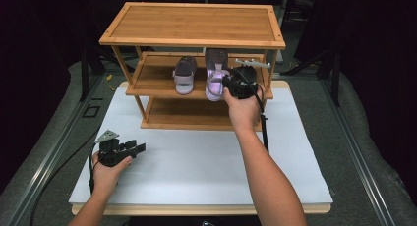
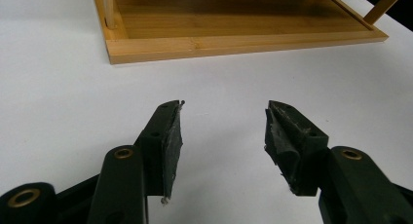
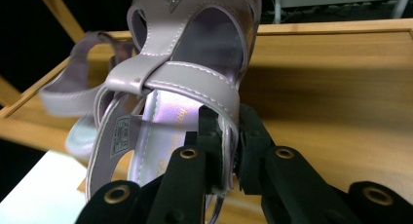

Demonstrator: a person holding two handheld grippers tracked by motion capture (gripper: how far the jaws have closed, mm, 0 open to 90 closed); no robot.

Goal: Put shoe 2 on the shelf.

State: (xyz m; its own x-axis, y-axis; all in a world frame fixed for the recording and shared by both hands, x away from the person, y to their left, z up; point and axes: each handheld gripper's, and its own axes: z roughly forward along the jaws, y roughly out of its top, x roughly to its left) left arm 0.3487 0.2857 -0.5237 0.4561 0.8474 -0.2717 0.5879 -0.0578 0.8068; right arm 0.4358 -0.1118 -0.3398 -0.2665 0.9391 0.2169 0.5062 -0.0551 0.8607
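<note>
A: R gripper status?

B: Jaws pinched tight on the heel strap of the lilac sandal. In the R gripper view the strap edge sits squeezed between both pads, almost no gap.

A: Where's that sandal?

B: High view: on the mid shelf of the bamboo rack, at about 1 o'clock from table centre. Heel end faces the person and overhangs the shelf's front edge. R gripper meets it at the heel; R hand just behind.

A: 2nd sandal?

B: Yes, its mate, same shelf, just beside it at 9 o'clock, apart from the gripper. Also seen in the R gripper view, off at 9 o'clock.

A: L gripper?

B: L gripper wide open, nothing between the pads, white tabletop under it. High view puts it at approx 8 o'clock on the table, well apart from the rack. Bottom shelf lies at 12 o'clock ahead of the jaws.
</note>
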